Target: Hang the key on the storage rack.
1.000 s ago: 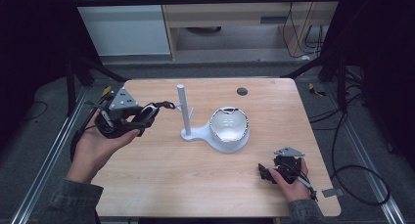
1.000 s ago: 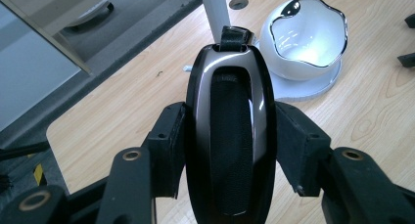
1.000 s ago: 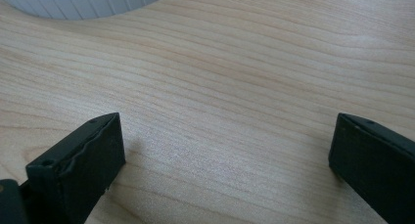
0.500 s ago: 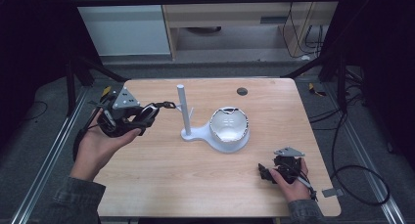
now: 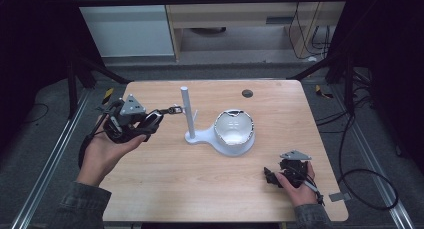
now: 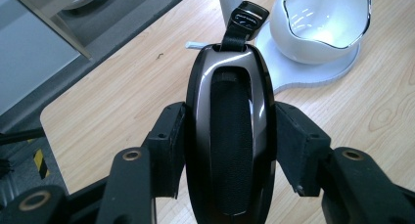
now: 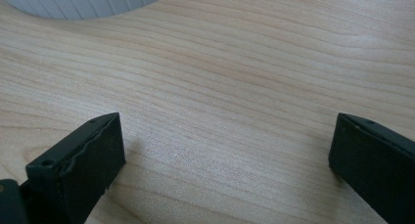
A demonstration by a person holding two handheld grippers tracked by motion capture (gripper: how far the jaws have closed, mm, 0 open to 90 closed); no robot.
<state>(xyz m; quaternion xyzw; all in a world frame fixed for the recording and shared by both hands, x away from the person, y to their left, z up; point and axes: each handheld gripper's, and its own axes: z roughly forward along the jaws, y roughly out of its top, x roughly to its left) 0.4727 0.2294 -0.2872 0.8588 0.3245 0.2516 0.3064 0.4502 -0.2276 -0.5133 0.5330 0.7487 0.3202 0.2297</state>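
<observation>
Left gripper (image 6: 230, 150): jaws clamped tight on a glossy dark bronze oval earcup with a black padded centre (image 6: 230, 136), one pad flat against each long side, the earcup standing edge-on between them

Grip depth: the pads meet the earcup around its middle; the top of the oval pokes out well past the jaw tips

Ahead of the left jaws: a black strap ending in a shiny metal buckle (image 6: 247, 21) rises from the top of the earcup, its end right by a white upright post (image 6: 230, 1)

Left gripper from above: the left gripper (image 5: 150, 121) sits in the person's left hand (image 5: 102, 151), the earcup (image 5: 151, 120) between its jaws, the strap tip (image 5: 173, 109) reaching out just beside the post (image 5: 186, 111)

Beyond the jaw tips: the post stands on a flat white base (image 5: 207, 137) that also carries a white rounded bowl with a chrome rim (image 5: 233, 129); in the left gripper view that bowl (image 6: 318, 23) lies up and to the right of the jaws

Right gripper (image 7: 225, 160): jaws released and spread wide, nothing between them, bare light wooden table (image 7: 235, 77) under the gap

Past the right jaws: a ribbed white edge (image 7: 93, 1) at the far left

Right gripper from above: the right gripper (image 5: 275, 176) rests low on the table (image 5: 190, 189) in the right hand (image 5: 297, 184), well apart from the base
</observation>
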